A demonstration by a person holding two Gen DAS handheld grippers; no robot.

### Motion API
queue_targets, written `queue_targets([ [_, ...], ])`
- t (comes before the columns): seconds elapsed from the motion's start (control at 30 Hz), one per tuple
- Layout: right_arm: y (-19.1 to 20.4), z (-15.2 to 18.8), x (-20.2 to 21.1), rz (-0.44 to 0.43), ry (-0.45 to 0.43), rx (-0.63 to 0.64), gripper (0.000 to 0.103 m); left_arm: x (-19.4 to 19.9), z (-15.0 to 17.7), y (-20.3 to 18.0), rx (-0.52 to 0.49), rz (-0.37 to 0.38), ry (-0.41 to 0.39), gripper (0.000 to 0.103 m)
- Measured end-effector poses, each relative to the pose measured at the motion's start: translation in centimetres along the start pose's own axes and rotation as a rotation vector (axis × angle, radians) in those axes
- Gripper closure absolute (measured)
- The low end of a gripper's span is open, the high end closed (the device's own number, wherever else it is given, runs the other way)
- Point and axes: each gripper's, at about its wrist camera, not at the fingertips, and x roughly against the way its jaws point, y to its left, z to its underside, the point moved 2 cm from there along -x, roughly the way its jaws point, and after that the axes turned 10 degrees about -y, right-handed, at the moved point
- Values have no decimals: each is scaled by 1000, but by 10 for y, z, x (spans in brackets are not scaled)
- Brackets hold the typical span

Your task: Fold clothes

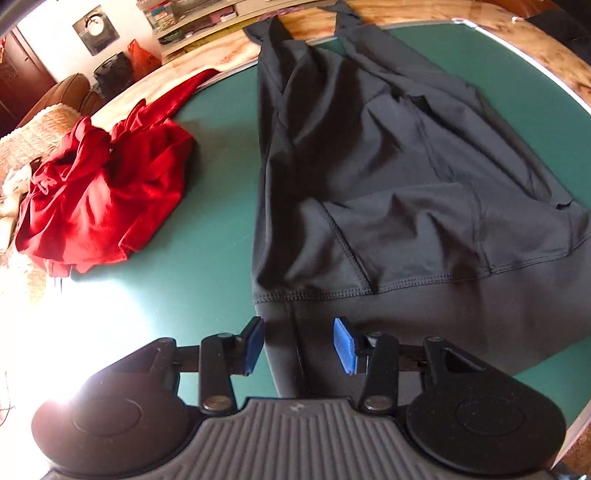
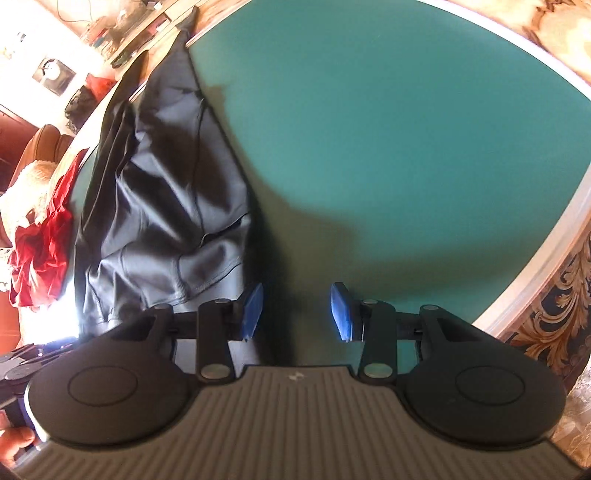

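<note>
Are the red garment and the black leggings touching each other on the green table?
Apart. The left wrist view shows a strip of bare green table between the crumpled red garment and the left edge of the black leggings.

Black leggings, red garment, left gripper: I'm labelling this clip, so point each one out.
Black leggings (image 1: pixel 388 177): left wrist view, middle of the fabric.
Red garment (image 1: pixel 107 195): left wrist view, centre of the crumpled heap.
Left gripper (image 1: pixel 299 343): left wrist view, midway between fingertips.

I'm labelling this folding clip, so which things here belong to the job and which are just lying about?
Job: black leggings spread on the green table; crumpled red garment beside them; left gripper and right gripper, both open.

Lying about: wall picture; shelves; sofa.
</note>
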Motion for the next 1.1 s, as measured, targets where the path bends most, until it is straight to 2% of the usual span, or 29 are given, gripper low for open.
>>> queue_targets([
  [0.07,5,3,3,-15,2,14,55,-1,2,1,13,2,-2,75],
  [0.1,7,4,2,-23,4,24,55,-2,3,1,9,-4,0,91],
  [0.13,8,4,2,-31,7,32,55,-2,4,2,7,-10,3,94],
  [0.23,11,2,2,-61,22,32,55,-3,4,16,86,14,11,99],
  [0.33,12,1,1,-96,39,24,55,-5,8,49,272,56,18,100],
  [0.4,14,1,2,-129,47,20,55,-7,17,80,470,150,19,100],
  [0.47,18,1,-1,-168,62,25,55,-12,29,105,639,206,37,100],
  [0.57,25,3,-7,-215,102,21,55,-16,44,131,759,188,48,100],
  [0.63,30,5,-12,-227,128,33,55,-17,48,138,775,193,45,100],
  [0.7,35,8,-15,-242,146,45,55,-17,45,137,734,192,47,100],
  [0.8,44,11,-21,-251,168,75,55,-17,46,138,743,207,49,100],
  [0.9,47,12,-21,-252,153,87,55,-16,46,137,735,208,47,99],
  [1.0,51,14,-19,-244,131,126,56,-15,41,134,669,195,52,96],
  [1.03,52,15,-19,-238,129,144,59,-15,39,133,645,190,53,96],
  [1.07,52,14,-19,-227,133,152,80,-14,38,130,619,188,55,94],
  [1.1,52,14,-20,-216,137,160,93,-14,35,128,594,192,58,89],
])
